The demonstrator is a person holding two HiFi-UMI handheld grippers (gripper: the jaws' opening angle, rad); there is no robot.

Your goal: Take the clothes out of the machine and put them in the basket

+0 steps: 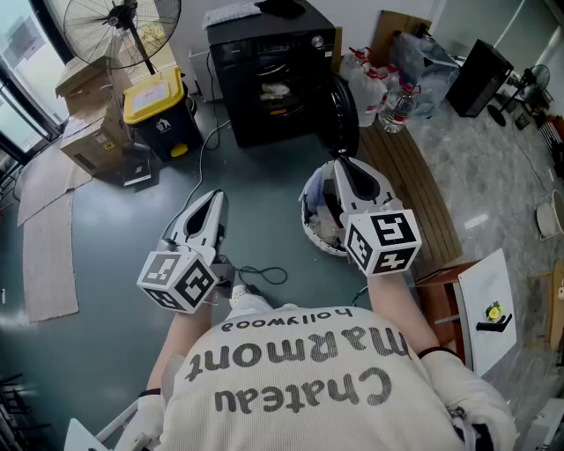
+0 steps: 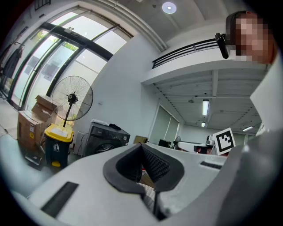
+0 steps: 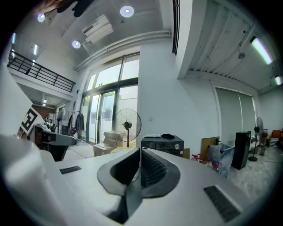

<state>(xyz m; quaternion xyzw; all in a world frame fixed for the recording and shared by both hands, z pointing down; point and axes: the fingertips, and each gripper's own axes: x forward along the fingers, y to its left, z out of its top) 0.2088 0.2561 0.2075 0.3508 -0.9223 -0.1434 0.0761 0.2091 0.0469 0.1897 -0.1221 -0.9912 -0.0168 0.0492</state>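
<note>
– Left gripper (image 2: 142, 148) first: how do its jaws stand?
– Closed. The ribbed pads meet at the tip with nothing between them. The right gripper (image 3: 140, 152) is the same, pads pressed together and empty.
– Where are the two held?
– Side by side in front of the person, both about level and aimed at the washing machine (image 1: 269, 70). The left one hangs over bare floor (image 1: 106, 352), and the right one hangs over the basket (image 1: 310, 192).
– And the machine?
– It is black and stands at the far edge of the floor against the wall. Its round door (image 1: 345, 113) is swung open toward the basket side.
– Where is the washing?
– In two places. A pale cloth (image 1: 275, 91) shows inside the drum. A heap of clothes (image 1: 324, 220), pale and dark pieces mixed, lies in the basket.
– Where does the basket sit?
– It is white and round, on the floor just in front of the open door, on the nearer side of it.
– Anything else on the floor?
– A yellow-lidded bin (image 1: 160, 110) stands just left of the machine. Cardboard boxes (image 1: 88, 132) and a standing fan (image 1: 123, 22) fill the far left corner. Tied plastic bags (image 1: 379, 79) sit toward the far right corner. A black cable (image 1: 260, 275) loops on the floor between the grippers, close to the person.
</note>
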